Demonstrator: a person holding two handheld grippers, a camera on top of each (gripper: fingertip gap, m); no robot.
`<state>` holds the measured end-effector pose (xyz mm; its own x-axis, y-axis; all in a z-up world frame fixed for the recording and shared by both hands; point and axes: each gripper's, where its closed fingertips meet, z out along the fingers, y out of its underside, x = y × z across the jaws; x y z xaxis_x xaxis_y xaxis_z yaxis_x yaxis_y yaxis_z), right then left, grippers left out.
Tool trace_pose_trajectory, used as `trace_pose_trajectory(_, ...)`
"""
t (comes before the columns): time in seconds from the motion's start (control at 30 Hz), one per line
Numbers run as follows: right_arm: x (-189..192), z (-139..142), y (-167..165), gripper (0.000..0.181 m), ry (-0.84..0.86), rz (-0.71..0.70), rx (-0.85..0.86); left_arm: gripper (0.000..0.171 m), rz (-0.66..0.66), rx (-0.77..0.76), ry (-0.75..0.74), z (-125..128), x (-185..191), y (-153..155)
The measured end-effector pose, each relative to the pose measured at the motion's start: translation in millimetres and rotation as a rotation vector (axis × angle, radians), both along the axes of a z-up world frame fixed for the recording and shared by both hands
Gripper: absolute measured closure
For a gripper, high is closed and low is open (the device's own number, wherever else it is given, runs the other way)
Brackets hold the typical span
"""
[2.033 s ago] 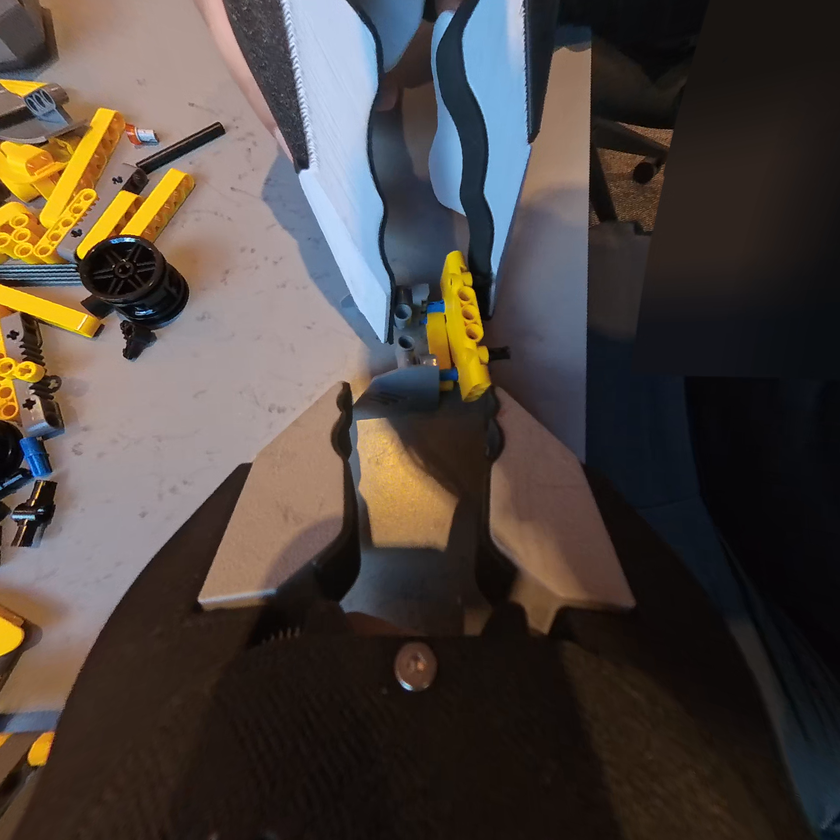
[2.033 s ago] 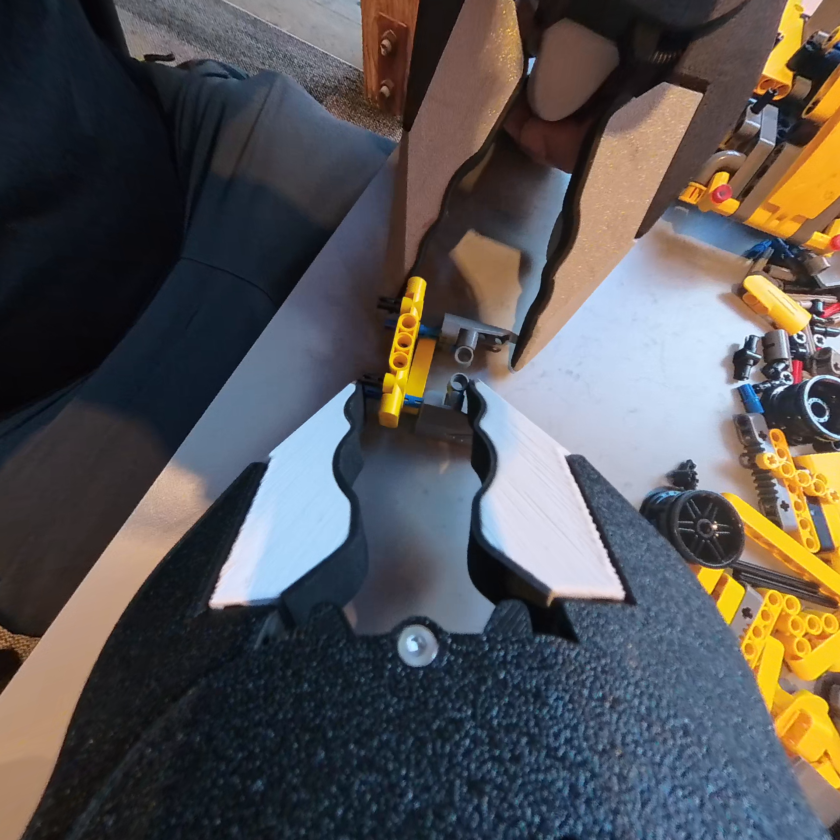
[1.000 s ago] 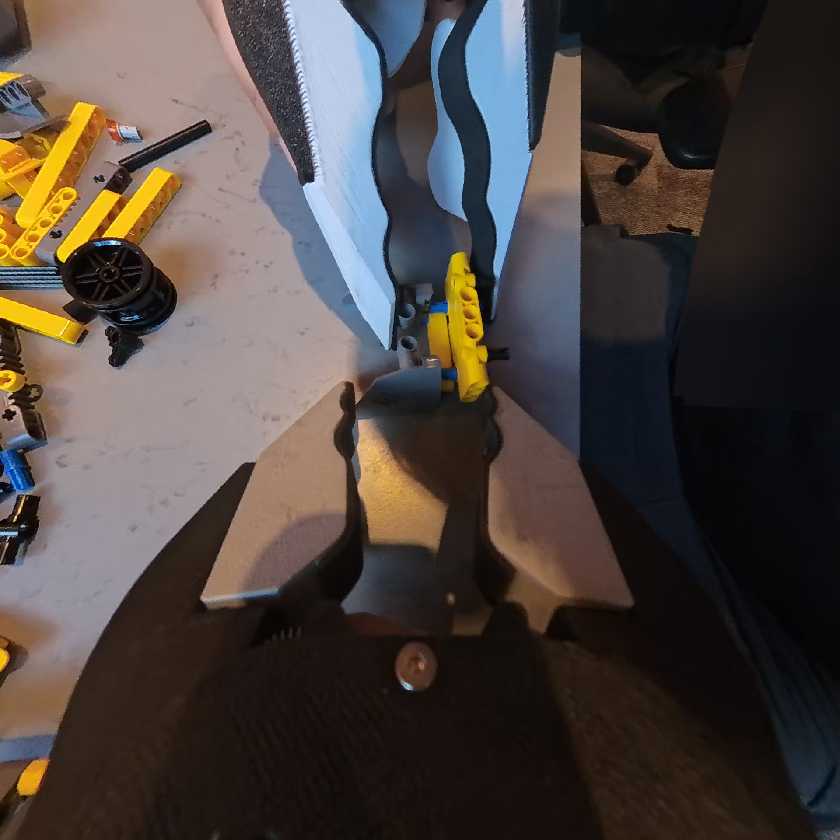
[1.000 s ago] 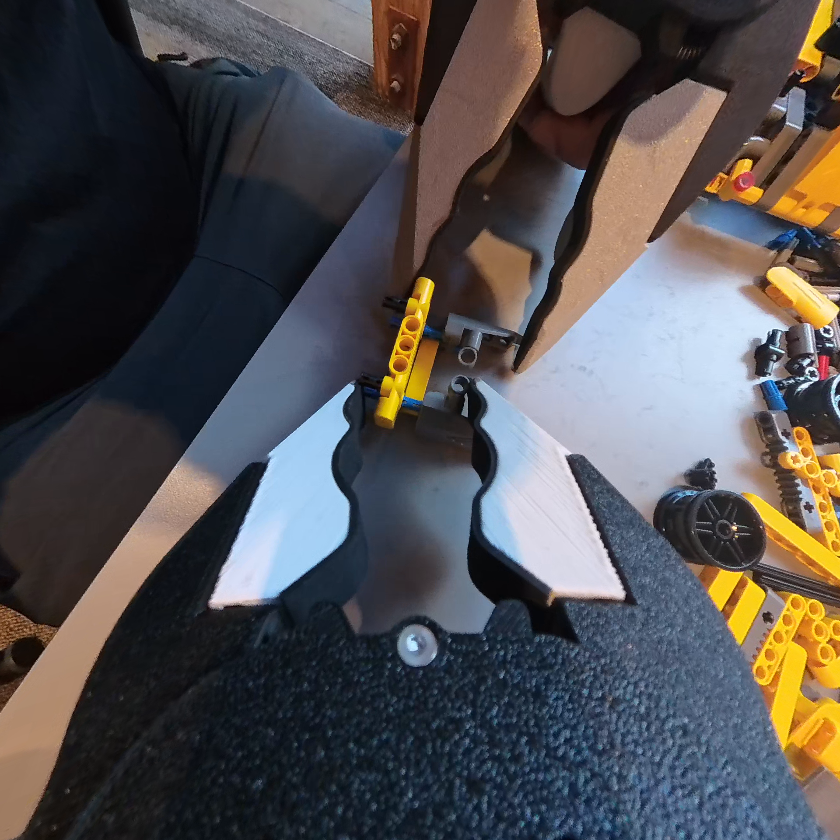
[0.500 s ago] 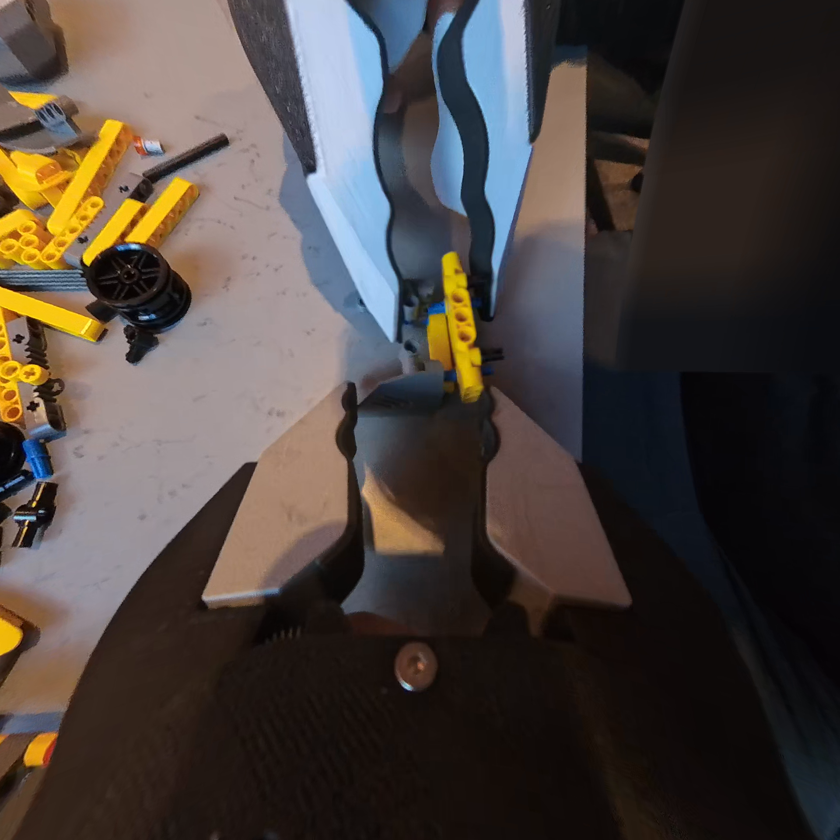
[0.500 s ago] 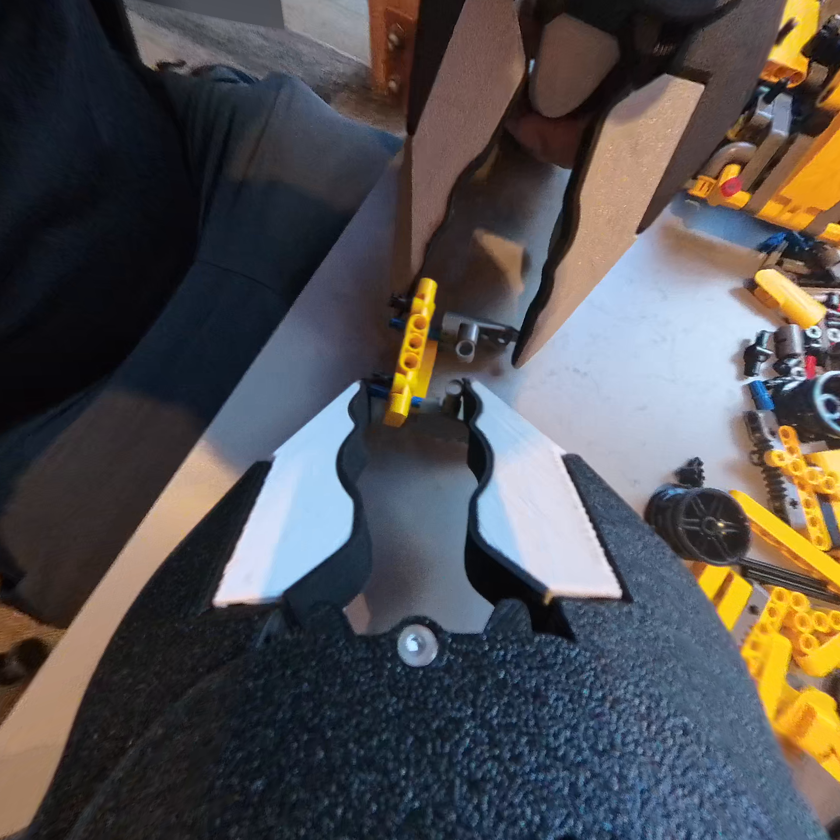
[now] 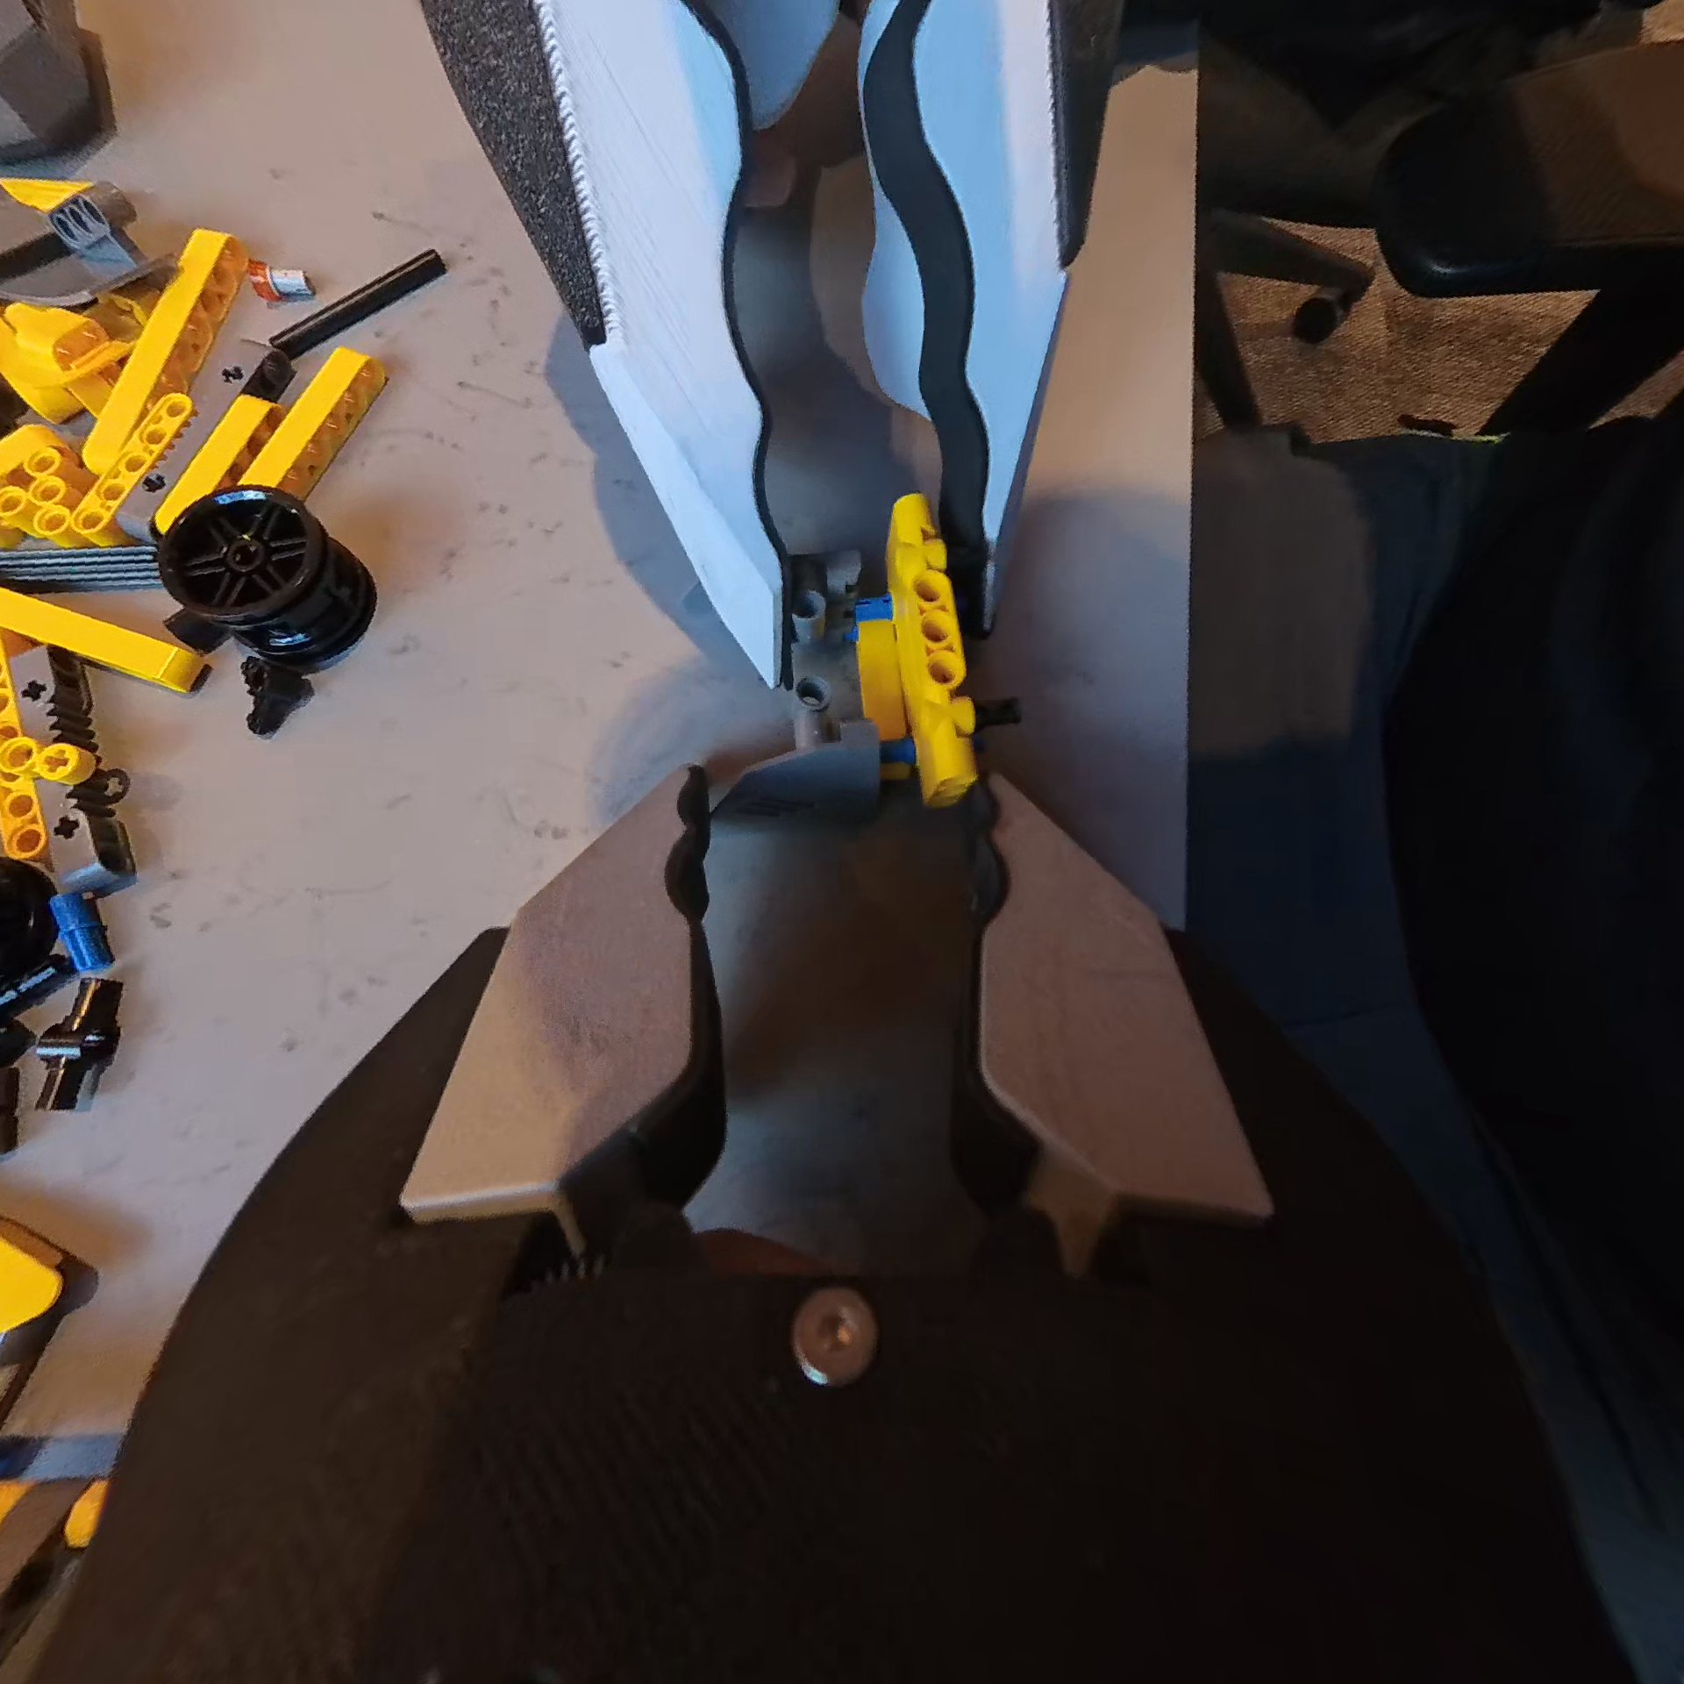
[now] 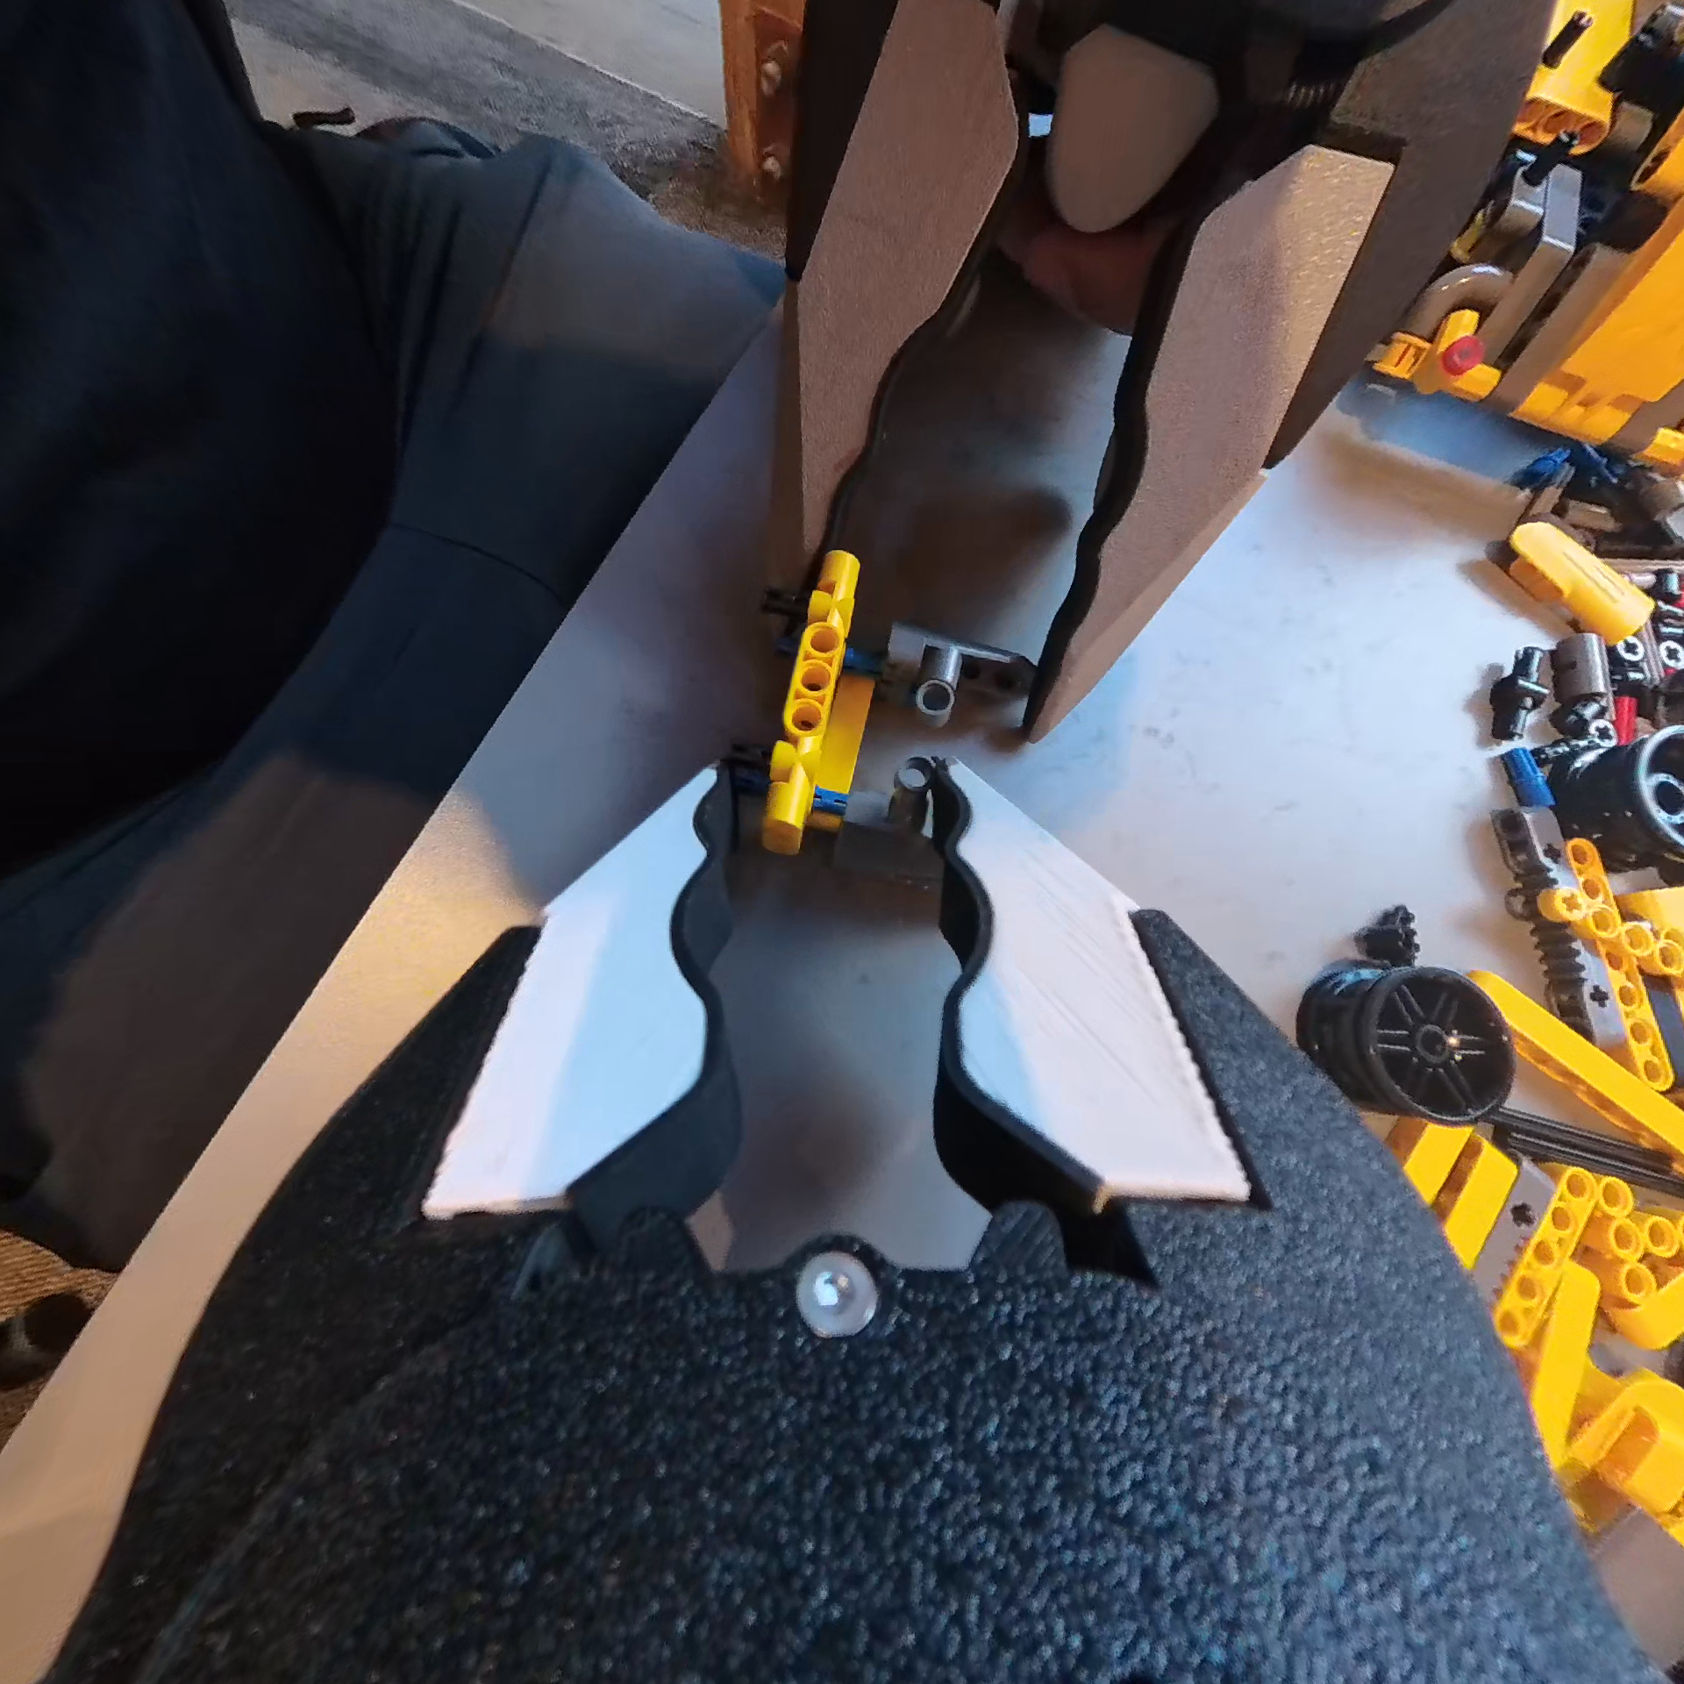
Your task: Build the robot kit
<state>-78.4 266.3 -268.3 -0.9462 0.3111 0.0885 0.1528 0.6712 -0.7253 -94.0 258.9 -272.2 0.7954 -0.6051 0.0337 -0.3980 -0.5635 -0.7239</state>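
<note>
Left wrist view, near to far. Left tongs (image 7: 836,791) at the bottom of the view, grey fingers parted about the near end of a small assembly of plastic building pieces (image 7: 898,670): a yellow holed beam (image 7: 929,642) on blue pins, joined to grey connector blocks (image 7: 825,702) on its left. The right fingertip meets the beam's near end; the left tip stands clear of the grey block. Touching on one side only, so whether they pinch it cannot be told.

The beam's long axis runs near-to-far, straight along the line between the two pairs of tongs. It lies close to the right edge of the pale speckled desk (image 7: 437,820).

Beyond the assembly, the right tongs (image 7: 879,629) come in from the far side, white fingers with wavy black pads. They bracket the far end: one pad against the grey block, the other against the beam's outer face. Looks like a grip on that end.

Right wrist view agrees. Right tongs (image 8: 834,788) straddle the assembly (image 8: 834,720) at their tips; left tongs (image 8: 916,665) stand opposite, one finger at the beam, the other tip beside the grey connector, a gap showing.

Both tongs are equally near, one at each end.

Farther left on the desk: a black spoked wheel (image 7: 260,569), loose yellow beams (image 7: 273,437), a black axle rod (image 7: 360,305), small black and blue pins. Dark clothing of a person (image 8: 228,456) past the desk edge.
</note>
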Motion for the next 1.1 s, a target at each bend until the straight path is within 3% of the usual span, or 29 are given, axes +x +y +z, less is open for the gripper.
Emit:
trace_pose_trajectory(0.83,-3.9,3.5,6.4,0.136,-0.008,-0.067,-0.061,0.118,0.021,-0.003,-0.013,0.3,-2.7,3.0)
trace_pose_trajectory(1.1,-3.5,4.3,9.4,0.139,0.079,-0.081,-0.023,0.119,0.024,-0.004,-0.012,0.3,-3.6,4.7)
